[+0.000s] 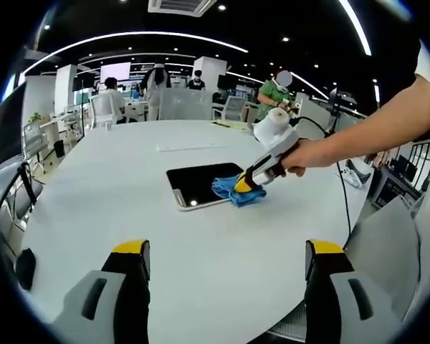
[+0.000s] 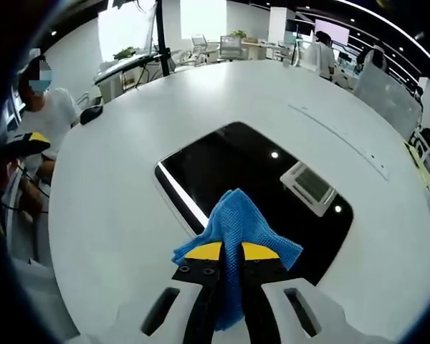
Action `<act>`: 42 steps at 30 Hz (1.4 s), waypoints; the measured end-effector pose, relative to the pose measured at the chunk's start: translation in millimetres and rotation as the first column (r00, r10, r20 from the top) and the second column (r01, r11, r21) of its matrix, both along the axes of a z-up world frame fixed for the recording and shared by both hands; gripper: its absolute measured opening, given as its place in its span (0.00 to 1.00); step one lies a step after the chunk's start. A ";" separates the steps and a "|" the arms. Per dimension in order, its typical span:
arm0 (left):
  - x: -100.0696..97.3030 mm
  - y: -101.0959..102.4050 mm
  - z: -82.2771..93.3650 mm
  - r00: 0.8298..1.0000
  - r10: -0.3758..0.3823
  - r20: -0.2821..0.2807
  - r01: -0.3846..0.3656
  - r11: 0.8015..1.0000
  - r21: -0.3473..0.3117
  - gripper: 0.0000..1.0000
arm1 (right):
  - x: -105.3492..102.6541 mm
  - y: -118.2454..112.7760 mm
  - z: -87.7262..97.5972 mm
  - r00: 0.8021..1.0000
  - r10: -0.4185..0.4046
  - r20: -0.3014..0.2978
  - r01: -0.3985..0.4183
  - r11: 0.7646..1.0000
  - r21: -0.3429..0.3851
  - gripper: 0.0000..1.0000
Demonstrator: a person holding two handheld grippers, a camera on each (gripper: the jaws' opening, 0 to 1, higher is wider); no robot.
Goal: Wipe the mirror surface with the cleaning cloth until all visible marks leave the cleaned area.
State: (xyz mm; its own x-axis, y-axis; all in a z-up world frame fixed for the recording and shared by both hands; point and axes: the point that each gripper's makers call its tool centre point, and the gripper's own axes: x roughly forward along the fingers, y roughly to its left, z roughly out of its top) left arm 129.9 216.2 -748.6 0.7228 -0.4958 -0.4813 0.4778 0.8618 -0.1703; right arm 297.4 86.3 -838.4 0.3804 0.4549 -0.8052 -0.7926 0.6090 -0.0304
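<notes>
Left gripper: jaws spread wide and empty, held near the table edge, well short of the mirror. Mirror: a dark rectangular slab lying flat at mid-table; its glass reflects ceiling fixtures, and no marks can be made out on it. It is probably rigid, smooth and fragile, so it is best steadied by its pale edge rather than lifted. Cloth: blue, soft and light, bunched on the mirror's near corner, partly overhanging onto the table. Right gripper: jaws closed on a fold of the cloth, pressing it toward the glass. A pinch on the bunched middle should hold for wiping.
</notes>
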 end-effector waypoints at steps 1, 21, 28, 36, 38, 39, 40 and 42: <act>0.2 0.6 -0.1 1.000 0.001 0.002 -0.001 1.000 0.001 0.90 | 0.8 0.3 -0.6 1.000 0.002 -0.001 -0.002 1.000 0.001 0.04; -4.1 4.3 2.5 1.000 0.020 0.002 -0.020 1.000 -0.006 0.90 | 11.5 30.3 -10.9 0.999 0.047 -0.006 -0.047 0.999 0.015 0.04; -5.8 7.1 2.2 1.000 0.023 0.002 -0.022 1.000 -0.006 0.90 | 12.0 41.1 -12.1 0.998 0.057 -0.005 -0.057 0.998 0.022 0.04; -6.9 10.5 2.5 1.000 0.028 0.003 -0.028 1.000 -0.007 0.89 | 6.5 52.8 -8.5 0.997 0.072 -0.004 -0.072 0.997 0.024 0.04; -6.7 11.9 2.1 1.000 0.029 0.002 -0.029 1.000 -0.007 0.89 | 7.6 55.5 -9.3 0.997 0.075 -0.004 -0.075 0.997 0.026 0.04; -6.7 12.5 2.2 1.000 0.030 0.003 -0.030 1.000 -0.008 0.89 | 8.0 57.1 -9.6 0.997 0.077 -0.004 -0.076 0.997 0.026 0.04; -6.8 12.7 2.3 1.000 0.029 0.003 -0.029 1.000 -0.007 0.89 | 8.1 58.3 -9.7 0.997 0.077 -0.004 -0.077 0.997 0.027 0.04; -7.0 13.0 2.6 0.999 0.031 0.003 -0.031 0.999 -0.008 0.89 | 6.9 61.5 -9.4 0.996 0.085 -0.003 -0.085 0.996 0.026 0.04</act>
